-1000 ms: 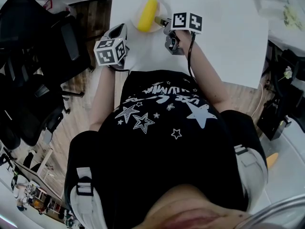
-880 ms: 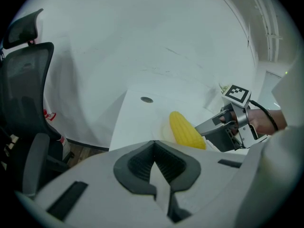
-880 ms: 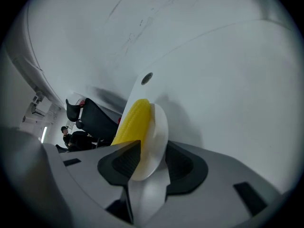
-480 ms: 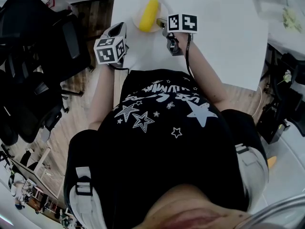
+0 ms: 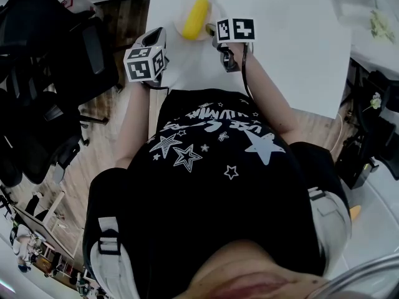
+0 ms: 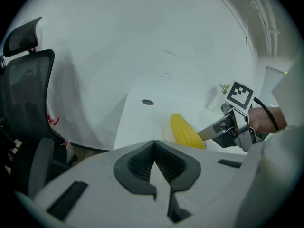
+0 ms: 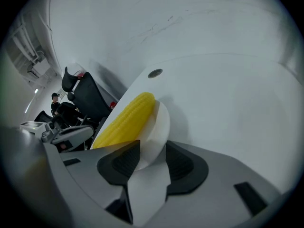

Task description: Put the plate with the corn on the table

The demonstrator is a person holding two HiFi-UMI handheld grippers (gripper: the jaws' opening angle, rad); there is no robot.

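A yellow corn cob [image 5: 195,18] lies on a small white plate [image 5: 179,26] that rests on the white table [image 5: 293,48], close to its left edge. My right gripper [image 5: 211,28] is at the plate's near-right rim. In the right gripper view the plate [image 7: 159,127] sits between the pads with the corn [image 7: 126,120] beyond. The right gripper [image 7: 152,158] is opening, and a gap shows at one pad. My left gripper [image 5: 156,37] hovers at the table's left edge, shut and empty, apart from the plate. The left gripper view shows the corn [image 6: 186,132] ahead of the left gripper [image 6: 154,144].
Black office chairs [image 5: 43,92] stand on the wooden floor left of the table. A round cable hole [image 6: 147,102] lies in the tabletop beyond the plate. Small items [image 5: 374,20] sit at the table's far right corner. The person's torso fills the lower head view.
The right gripper's marker cube has shifted slightly up and left toward the plate. Plate, corn and left gripper stay about where they were.
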